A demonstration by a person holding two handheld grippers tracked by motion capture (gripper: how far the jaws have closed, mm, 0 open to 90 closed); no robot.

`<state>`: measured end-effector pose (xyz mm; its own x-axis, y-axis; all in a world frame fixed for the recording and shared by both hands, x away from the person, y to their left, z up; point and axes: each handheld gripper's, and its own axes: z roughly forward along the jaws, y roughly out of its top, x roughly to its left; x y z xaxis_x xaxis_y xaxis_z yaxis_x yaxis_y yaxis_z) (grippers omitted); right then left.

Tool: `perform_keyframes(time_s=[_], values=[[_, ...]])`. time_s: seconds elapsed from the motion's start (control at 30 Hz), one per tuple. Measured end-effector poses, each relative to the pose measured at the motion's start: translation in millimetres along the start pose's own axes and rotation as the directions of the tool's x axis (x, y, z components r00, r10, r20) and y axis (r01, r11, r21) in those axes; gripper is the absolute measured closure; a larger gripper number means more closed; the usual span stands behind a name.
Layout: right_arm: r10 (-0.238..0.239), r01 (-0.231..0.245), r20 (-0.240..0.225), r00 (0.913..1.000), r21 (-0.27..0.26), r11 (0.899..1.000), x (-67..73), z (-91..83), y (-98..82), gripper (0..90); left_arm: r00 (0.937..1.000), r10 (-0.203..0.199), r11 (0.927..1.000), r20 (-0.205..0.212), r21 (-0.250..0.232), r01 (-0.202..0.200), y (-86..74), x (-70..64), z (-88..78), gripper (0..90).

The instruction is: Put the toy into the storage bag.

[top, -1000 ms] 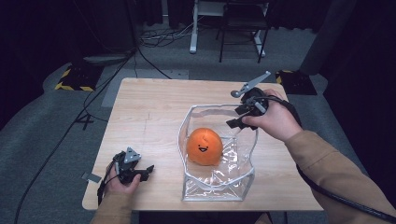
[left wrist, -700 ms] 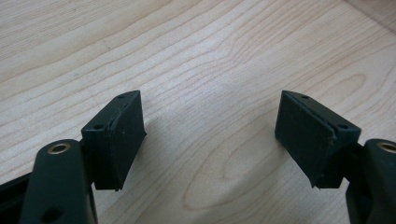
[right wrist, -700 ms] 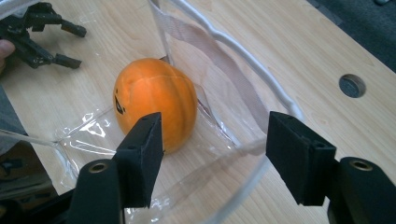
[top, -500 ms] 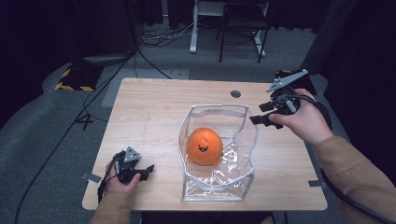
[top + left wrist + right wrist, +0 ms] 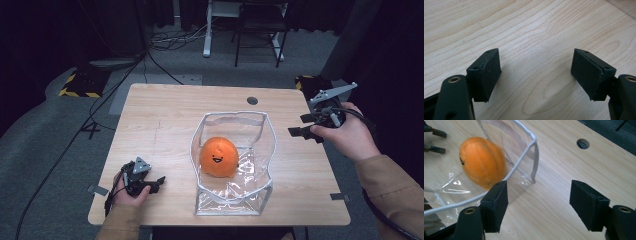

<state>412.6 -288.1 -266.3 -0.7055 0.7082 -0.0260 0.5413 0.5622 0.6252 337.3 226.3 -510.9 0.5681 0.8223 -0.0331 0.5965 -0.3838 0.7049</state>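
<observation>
An orange plush ball with a smiling face (image 5: 218, 156) (image 5: 482, 161) sits inside a clear plastic bag with white edging (image 5: 265, 131) (image 5: 535, 150) at the middle of the wooden table (image 5: 160, 125). My right gripper (image 5: 300, 127) (image 5: 539, 205) is held at the table's right edge, a short way right of the bag, open and empty. My left gripper (image 5: 156, 183) (image 5: 536, 75) rests low over the front left of the table, open, with bare wood between its pads.
A round cable hole (image 5: 252, 100) (image 5: 583, 143) lies in the tabletop behind the bag. Cables and a chair base stand on the grey floor beyond the table. Black and yellow tape (image 5: 77, 93) marks the floor at the left.
My right gripper has drawn away from the bag's right rim, out to the right edge of the table. The left gripper has stayed put.
</observation>
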Motion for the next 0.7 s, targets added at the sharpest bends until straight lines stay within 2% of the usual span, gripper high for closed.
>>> perform_keyframes(time_s=[0.2,0.3,0.47,0.6,0.67,0.7], values=[[0.034,-0.034,0.024,0.9992,-0.007,0.999,-9.7,2.9,-15.4,22.9,1.0000,0.001,1.0000,-0.001,0.001,-0.001,0.0,-0.2,0.0,24.2],[0.066,-0.066,0.025,0.9975,-0.021,0.998,-16.8,6.0,-27.4,21.0,1.0000,0.001,1.0000,-0.001,0.000,-0.001,0.0,-0.1,0.0,24.2],[0.085,-0.084,0.025,0.9961,-0.030,0.996,-23.8,11.9,-39.8,17.7,1.0000,0.001,1.0000,-0.001,0.001,-0.001,0.0,-0.2,0.0,24.2],[0.107,-0.106,0.033,0.9937,-0.026,0.994,-32.2,23.2,-56.3,17.7,1.0000,0.001,1.0000,-0.001,0.001,-0.001,0.0,-0.2,0.1,24.2],[0.112,-0.111,0.030,0.9933,-0.026,0.993,-33.2,25.5,-58.9,17.7,1.0000,0.001,1.0000,-0.001,0.000,-0.001,0.0,-0.1,0.1,24.2],[0.124,-0.124,0.024,0.9919,-0.025,0.992,-36.4,32.3,-67.3,17.7,1.0000,0.001,1.0000,-0.001,0.001,-0.001,0.0,-0.2,0.0,24.2]])
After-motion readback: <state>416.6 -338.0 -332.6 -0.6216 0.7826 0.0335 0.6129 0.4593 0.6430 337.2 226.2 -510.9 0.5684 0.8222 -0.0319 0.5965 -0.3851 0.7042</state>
